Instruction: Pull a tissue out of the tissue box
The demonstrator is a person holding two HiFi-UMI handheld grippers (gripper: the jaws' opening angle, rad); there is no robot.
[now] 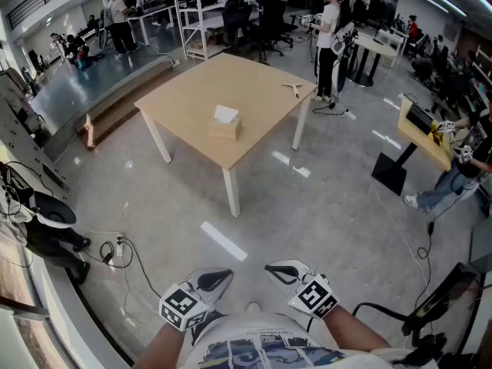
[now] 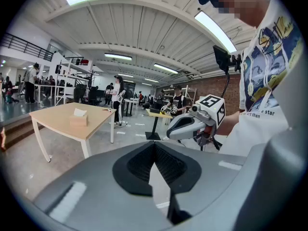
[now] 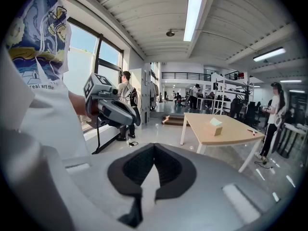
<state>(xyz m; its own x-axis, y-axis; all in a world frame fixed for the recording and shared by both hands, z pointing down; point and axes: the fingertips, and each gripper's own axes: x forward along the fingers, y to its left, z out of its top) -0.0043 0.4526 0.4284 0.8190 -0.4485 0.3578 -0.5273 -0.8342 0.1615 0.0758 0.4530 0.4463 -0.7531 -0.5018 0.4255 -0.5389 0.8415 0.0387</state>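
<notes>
A tan tissue box (image 1: 224,127) with a white tissue (image 1: 226,114) sticking up stands on a light wooden table (image 1: 184,98), far ahead of me across the floor. Both grippers are held low and close to my body, well short of the table. My left gripper (image 1: 221,276) and right gripper (image 1: 277,269) point toward each other, each with its jaws shut and nothing between them. In the left gripper view, the box (image 2: 78,120) is small at the left and the right gripper (image 2: 185,127) is alongside. In the right gripper view, the box (image 3: 214,128) sits on the table (image 3: 236,134).
A small hand tool (image 1: 293,88) lies at the table's far right corner. A person (image 1: 329,37) stands just beyond the table. A standing desk (image 1: 419,133) is at the right, with cables and a power strip (image 1: 115,252) on the floor at the left.
</notes>
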